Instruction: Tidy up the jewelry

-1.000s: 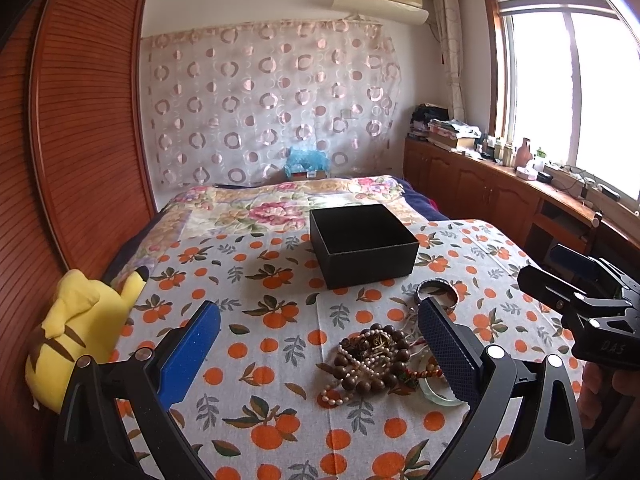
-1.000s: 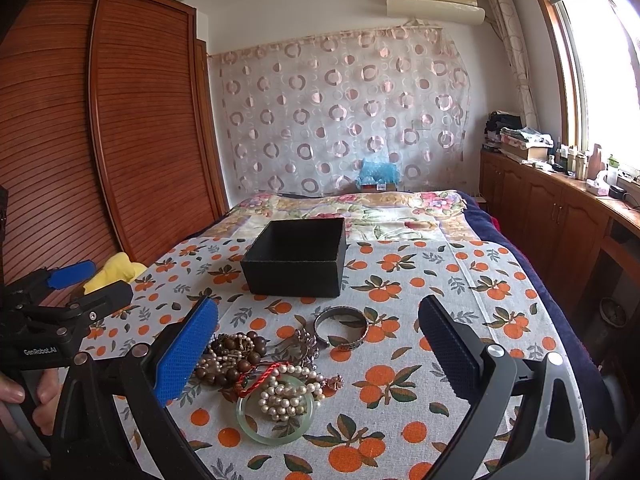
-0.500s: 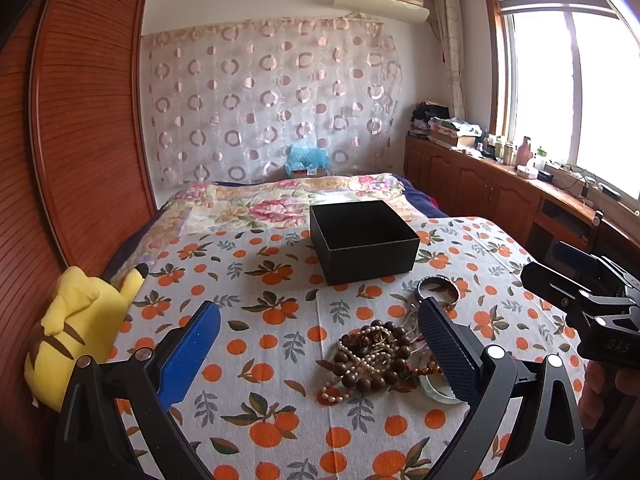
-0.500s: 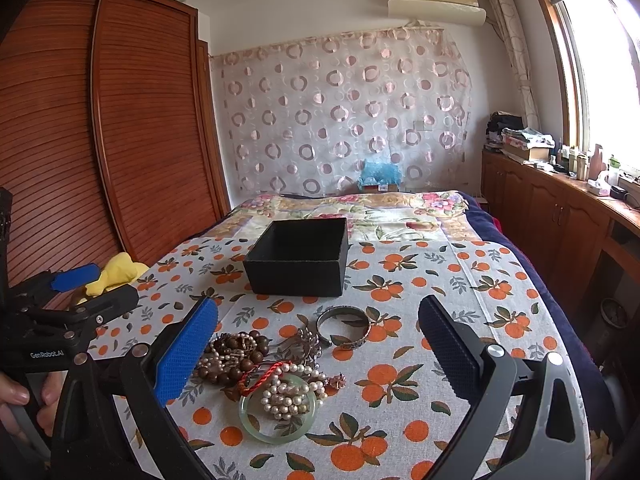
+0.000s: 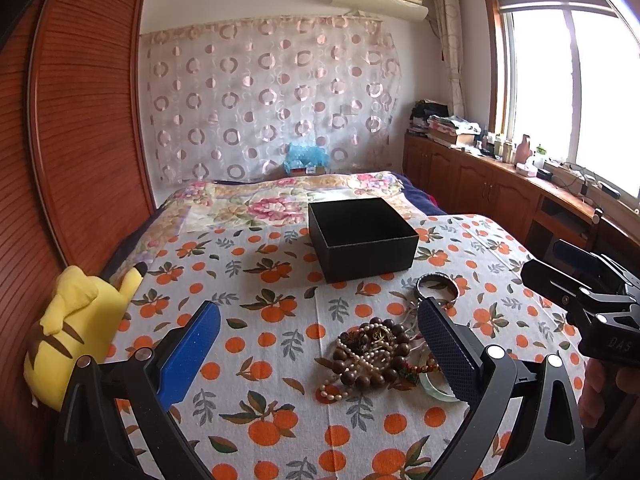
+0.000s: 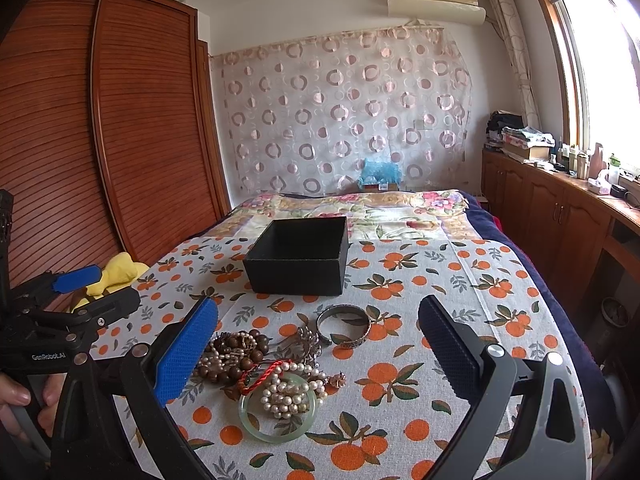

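From the left wrist view, my left gripper point(image 5: 318, 344) hangs above the bed point(image 5: 280, 408) with its jaws spread wide and nothing between them. The jewelry pile point(image 5: 380, 354) lies on the orange-print cloth just ahead, partly behind my right-hand finger, and the black box point(image 5: 362, 238) stands open farther back. The right gripper point(image 5: 584, 280) shows at the frame's edge, close to the pile. I judge the two tools could knock together if both reach in at once

From the right wrist view, my right gripper point(image 6: 318, 344) is also spread and empty. The beads, pearls and red cord look tangled over the green bangle point(image 6: 276, 424), so pinching one strand may drag the whole clump and scatter pieces on the soft cloth. The metal bracelet point(image 6: 344, 326) lies apart, nearer the box point(image 6: 298, 256), and looks the safer first pick
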`<state>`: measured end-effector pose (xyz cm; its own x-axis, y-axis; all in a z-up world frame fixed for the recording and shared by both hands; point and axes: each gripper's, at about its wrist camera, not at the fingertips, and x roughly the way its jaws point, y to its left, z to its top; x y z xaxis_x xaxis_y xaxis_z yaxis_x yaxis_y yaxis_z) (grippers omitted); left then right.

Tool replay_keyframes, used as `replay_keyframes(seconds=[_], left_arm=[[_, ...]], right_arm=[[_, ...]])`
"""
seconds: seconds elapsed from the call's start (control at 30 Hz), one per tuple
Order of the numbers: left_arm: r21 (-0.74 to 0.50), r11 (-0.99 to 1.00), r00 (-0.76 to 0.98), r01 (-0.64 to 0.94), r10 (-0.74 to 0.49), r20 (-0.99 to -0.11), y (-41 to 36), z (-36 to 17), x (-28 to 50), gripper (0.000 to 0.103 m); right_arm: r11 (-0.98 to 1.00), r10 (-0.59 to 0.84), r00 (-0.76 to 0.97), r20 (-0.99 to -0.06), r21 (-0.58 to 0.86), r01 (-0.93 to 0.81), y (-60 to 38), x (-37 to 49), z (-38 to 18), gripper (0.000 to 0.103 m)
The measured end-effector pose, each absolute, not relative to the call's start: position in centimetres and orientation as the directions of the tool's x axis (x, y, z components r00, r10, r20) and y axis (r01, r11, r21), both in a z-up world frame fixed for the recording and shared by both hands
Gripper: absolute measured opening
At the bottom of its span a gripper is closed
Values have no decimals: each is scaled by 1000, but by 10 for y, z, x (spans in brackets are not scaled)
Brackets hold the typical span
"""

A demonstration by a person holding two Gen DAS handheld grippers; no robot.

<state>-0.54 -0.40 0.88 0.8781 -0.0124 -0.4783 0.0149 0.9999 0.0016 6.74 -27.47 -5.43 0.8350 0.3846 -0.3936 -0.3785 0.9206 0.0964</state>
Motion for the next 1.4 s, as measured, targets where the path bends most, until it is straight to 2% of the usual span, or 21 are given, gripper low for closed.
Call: replay_keyframes(seconds=[0.47,0.9,1.07,1.3,1.33,1.4], left_arm=[[4,1000,875,16,-12,-484,-5,7,-6,95],[-4,999,837,31,-29,-546,1,-15,9,95],[-8,999,799,44,-40,-600,5,-32,18,95],[-53,993,739,104,-113,-664,6,-55,28,95],[-61,992,733,112,-124,-668,5,-57,29,93],[-82,988,714,131,-151,-684,5,-63,33,81]], right_arm=[[920,385,836,-391,92,-381,-269,64,-50,101],[906,413,813,-411,92,-413,-273,64,-62,100],[894,437,788,-434,115,-432,-279,67,-72,90],[887,448,761,-469,129,-443,-287,72,-84,85],[887,448,758,-473,127,-445,-286,72,-86,84],[885,450,754,-478,126,-448,-287,72,-89,84]])
